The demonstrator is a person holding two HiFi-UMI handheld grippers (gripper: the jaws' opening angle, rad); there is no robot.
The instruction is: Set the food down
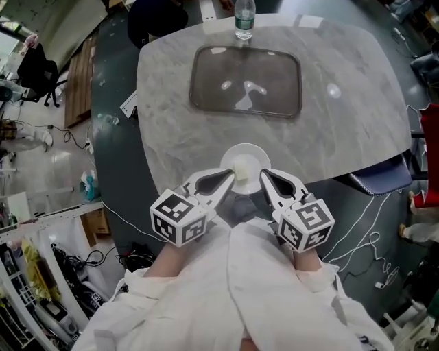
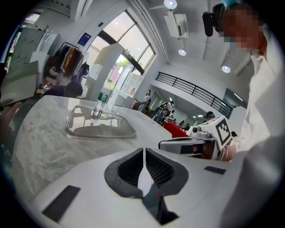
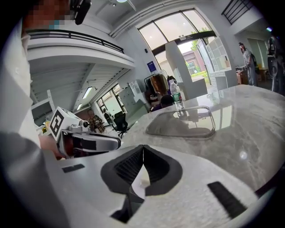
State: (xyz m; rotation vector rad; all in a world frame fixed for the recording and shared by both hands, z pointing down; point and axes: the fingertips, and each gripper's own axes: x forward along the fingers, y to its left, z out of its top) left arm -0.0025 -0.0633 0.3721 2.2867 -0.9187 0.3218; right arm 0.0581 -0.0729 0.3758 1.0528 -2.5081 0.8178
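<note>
- The white plate (image 1: 245,156) sits at the lower centre of the head view, over the near edge of the marble table (image 1: 343,103). A pale lump of food (image 1: 242,170) lies on it.
- The left gripper (image 1: 228,177) meets the plate's rim from the lower left. Its jaws are pressed together on the thin rim.
- The right gripper (image 1: 264,177) meets the rim from the lower right, jaws likewise pinched on it.
- I cannot tell whether the plate touches the table.
- Higher in the frame lies a clear tray (image 1: 245,81), with a water bottle (image 1: 244,19) at the top edge beyond it.
</note>
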